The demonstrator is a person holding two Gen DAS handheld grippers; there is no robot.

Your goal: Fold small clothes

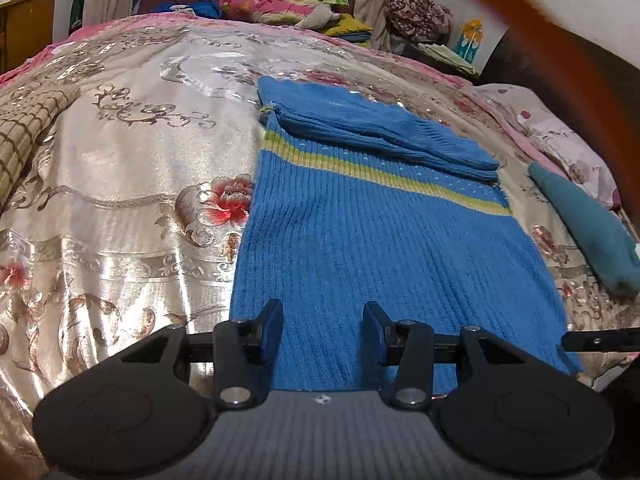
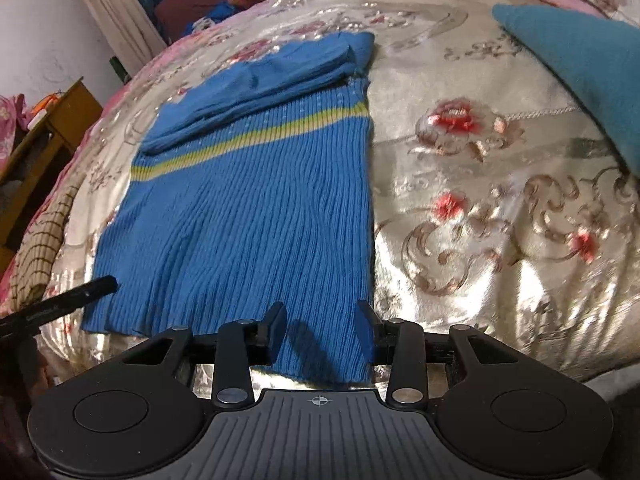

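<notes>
Right now both tools hang low over the near hem of the blue sweater [image 1: 360, 248], each with its jaws spread and nothing between them. The left gripper [image 1: 323, 330] sits over the hem toward the sweater's left side, the right gripper [image 2: 322, 330] over the hem close to its right edge; in each wrist view the blue knit fills the gap between the fingers, but I cannot tell whether the pads actually touch the cloth.

The sweater lies flat on the floral bedspread [image 1: 132, 184], hem toward the near edge of the bed, its body smooth and ribbed. A yellow-green stripe [image 1: 360, 162] runs across it higher up, and beyond that the sleeves [image 1: 380, 132] are already turned in and stacked across the chest. A teal garment [image 1: 588, 220] lies apart toward the right edge of the bed, and a checked cloth [image 1: 24, 136] sits off toward the left edge.

Judging by that, the sleeve folds are done and the lengthwise fold is in hand. The next move seems to call for both tools to close on the hem at matching spots, lift it evenly, and carry it toward the collar end so the bottom half lands square over the sleeves.
</notes>
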